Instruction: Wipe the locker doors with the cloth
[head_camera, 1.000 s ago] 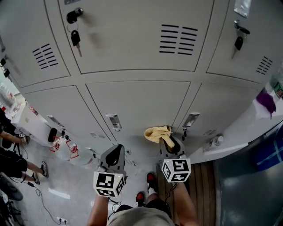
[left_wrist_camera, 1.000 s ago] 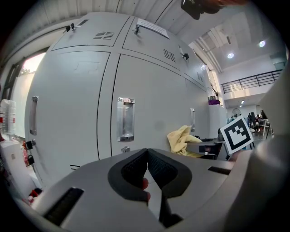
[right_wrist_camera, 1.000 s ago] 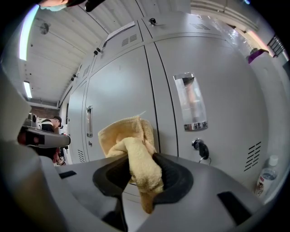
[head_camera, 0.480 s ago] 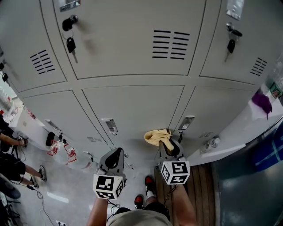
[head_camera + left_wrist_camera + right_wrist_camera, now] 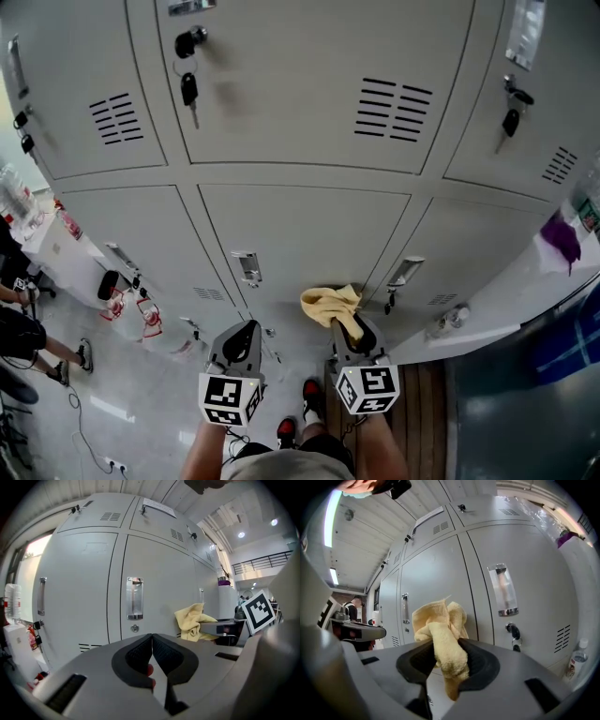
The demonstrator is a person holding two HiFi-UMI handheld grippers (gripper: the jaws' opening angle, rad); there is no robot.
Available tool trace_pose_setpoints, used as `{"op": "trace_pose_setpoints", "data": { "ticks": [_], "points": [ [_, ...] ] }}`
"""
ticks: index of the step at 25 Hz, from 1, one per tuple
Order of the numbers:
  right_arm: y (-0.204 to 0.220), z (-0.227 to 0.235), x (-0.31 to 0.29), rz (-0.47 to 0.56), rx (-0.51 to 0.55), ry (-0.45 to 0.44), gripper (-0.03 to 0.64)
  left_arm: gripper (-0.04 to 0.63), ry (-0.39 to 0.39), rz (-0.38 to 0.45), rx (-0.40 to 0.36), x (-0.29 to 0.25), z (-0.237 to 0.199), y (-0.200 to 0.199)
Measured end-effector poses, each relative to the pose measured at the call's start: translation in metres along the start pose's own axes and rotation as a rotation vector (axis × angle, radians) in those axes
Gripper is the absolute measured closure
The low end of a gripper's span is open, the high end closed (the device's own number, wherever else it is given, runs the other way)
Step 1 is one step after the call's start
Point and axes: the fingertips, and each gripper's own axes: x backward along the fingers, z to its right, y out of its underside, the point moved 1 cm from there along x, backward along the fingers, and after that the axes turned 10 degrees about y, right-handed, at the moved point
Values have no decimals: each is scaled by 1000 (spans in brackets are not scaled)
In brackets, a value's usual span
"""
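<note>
Grey locker doors (image 5: 302,234) face yellow cloth (image 5: 328,305) pinched in right hand-held gripper (image 5: 350,329).

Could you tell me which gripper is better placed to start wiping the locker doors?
The right gripper: its jaws are shut on the yellow cloth, right in front of the lower locker door. The left gripper is shut with nothing in it.

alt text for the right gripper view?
The right gripper is shut on a bunched yellow cloth, held up in front of grey locker doors. The door to the right has a recessed handle with a keyed lock below it.
</note>
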Motion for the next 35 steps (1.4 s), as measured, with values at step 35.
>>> {"op": "trace_pose_setpoints", "data": {
  "ticks": [35],
  "points": [
    [80, -156, -79, -186, 67, -354, 485, 572, -315, -59, 186, 74, -88, 72]
  ]
}}
